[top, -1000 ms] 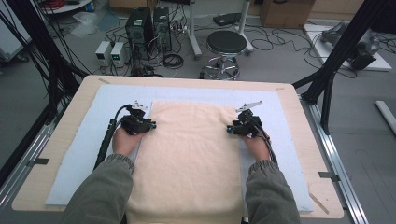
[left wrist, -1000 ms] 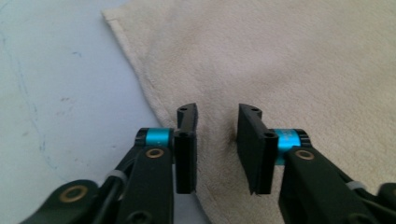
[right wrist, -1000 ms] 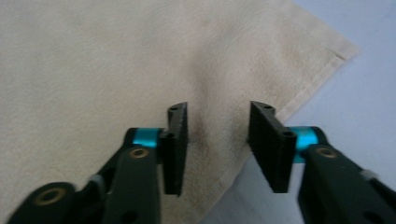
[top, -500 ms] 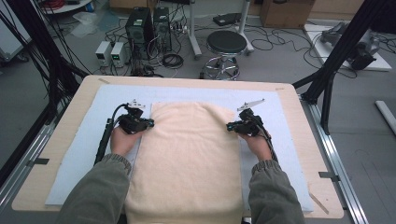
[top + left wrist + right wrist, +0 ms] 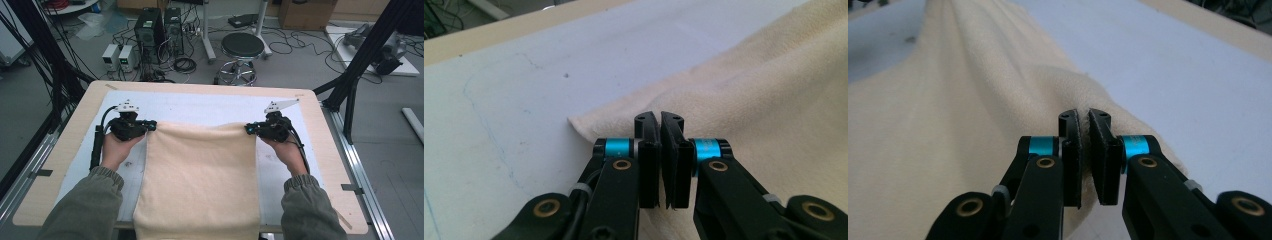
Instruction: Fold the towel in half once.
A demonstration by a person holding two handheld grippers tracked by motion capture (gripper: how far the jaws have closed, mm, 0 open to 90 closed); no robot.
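A cream towel [image 5: 200, 170] lies lengthwise on the white mat [image 5: 200, 107], and its near end hangs over the table's front edge. My left gripper [image 5: 150, 125] is shut on the towel's far left corner. My right gripper [image 5: 248, 129] is shut on the far right corner. The far edge stretches between them, raised a little off the mat. In the left gripper view the jaws [image 5: 659, 120] pinch a fold of towel [image 5: 764, 90]. The right gripper view shows its jaws [image 5: 1084, 117] clamped on the towel [image 5: 963, 110] edge the same way.
The mat covers a wooden table [image 5: 65, 150] with metal rails at both sides. Bare mat lies beyond the towel and beside it. On the floor behind the table stand a black stool [image 5: 242, 47], computer cases [image 5: 150, 25] and cables. Black frame posts [image 5: 357, 70] rise at the right.
Both grippers have shut on the towel and risen. The towel's far edge, which lay flat beyond them, is now drawn back and lifted between them.
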